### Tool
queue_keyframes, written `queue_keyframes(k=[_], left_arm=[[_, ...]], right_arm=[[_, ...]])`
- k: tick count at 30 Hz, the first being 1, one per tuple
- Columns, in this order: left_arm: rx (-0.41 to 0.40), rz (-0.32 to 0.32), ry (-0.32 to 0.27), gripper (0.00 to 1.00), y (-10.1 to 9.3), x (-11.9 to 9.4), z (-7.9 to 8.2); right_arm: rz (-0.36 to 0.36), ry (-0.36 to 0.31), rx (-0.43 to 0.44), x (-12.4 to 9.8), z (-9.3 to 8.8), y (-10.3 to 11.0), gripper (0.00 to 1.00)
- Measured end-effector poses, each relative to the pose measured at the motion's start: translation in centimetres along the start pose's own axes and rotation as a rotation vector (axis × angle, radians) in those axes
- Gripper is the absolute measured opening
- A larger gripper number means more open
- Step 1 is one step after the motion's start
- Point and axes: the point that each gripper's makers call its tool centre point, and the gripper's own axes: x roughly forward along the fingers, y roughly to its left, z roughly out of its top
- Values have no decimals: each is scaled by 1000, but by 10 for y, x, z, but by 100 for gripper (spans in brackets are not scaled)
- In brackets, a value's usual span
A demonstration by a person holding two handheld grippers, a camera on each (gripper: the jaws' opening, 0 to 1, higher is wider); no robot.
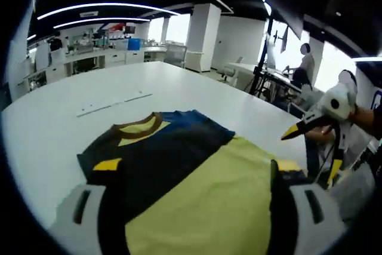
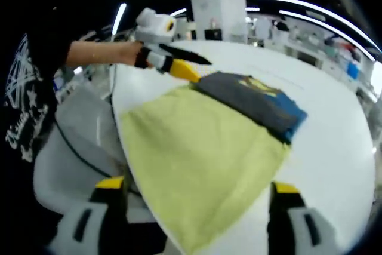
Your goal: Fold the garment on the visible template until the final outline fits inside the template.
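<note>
Yellow-navy garment (image 1: 179,177) flat on table (image 1: 54,129), collar far end.

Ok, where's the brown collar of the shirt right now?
In the left gripper view the brown collar sits at the garment's far end on the white table, left of centre, just before the faint template line.

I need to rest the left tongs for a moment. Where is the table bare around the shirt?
Bare white table lies beyond the collar and left of the shirt, broken by a thin line of marks. In the right gripper view, bare table is right of the blue hem. Crowded: the near edge, by the right tongs.
</note>
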Motion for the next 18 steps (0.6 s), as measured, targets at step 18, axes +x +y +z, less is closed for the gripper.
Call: queue_keyframes(k=[18], left_arm=[[54,-21,12,98,-28,-76,-47]], right_arm=[[14,6,-21,-6,-17,13,99]])
